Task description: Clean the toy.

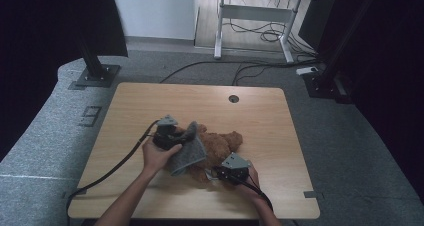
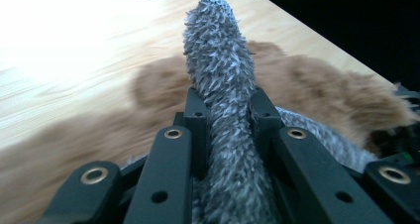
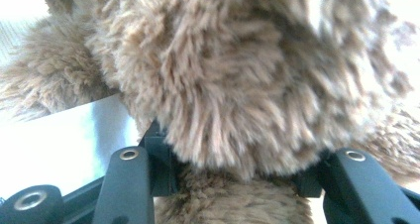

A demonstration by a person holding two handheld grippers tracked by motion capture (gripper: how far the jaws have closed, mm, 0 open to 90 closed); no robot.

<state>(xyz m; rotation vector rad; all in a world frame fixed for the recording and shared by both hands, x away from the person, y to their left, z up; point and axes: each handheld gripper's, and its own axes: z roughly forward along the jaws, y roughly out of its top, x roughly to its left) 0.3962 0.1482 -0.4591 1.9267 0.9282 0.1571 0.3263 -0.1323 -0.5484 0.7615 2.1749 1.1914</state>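
Observation:
A brown plush toy (image 1: 224, 140) lies on the wooden table (image 1: 200, 101), right of centre toward the front. A grey fuzzy cloth (image 1: 189, 152) drapes over the toy's left side. My left gripper (image 1: 175, 140) is shut on a bunched fold of that cloth, which stands up between the jaws in the left gripper view (image 2: 220, 80). My right gripper (image 1: 216, 174) sits at the toy's near end. In the right gripper view its jaws press on a thick lobe of brown fur (image 3: 237, 85) from both sides, and the fur bulges between them.
A round cable hole (image 1: 233, 98) sits near the table's far edge. Black posts on base plates (image 1: 94, 66) (image 1: 325, 76) stand on the floor at both far corners. A white desk frame (image 1: 255, 21) and loose cables lie beyond.

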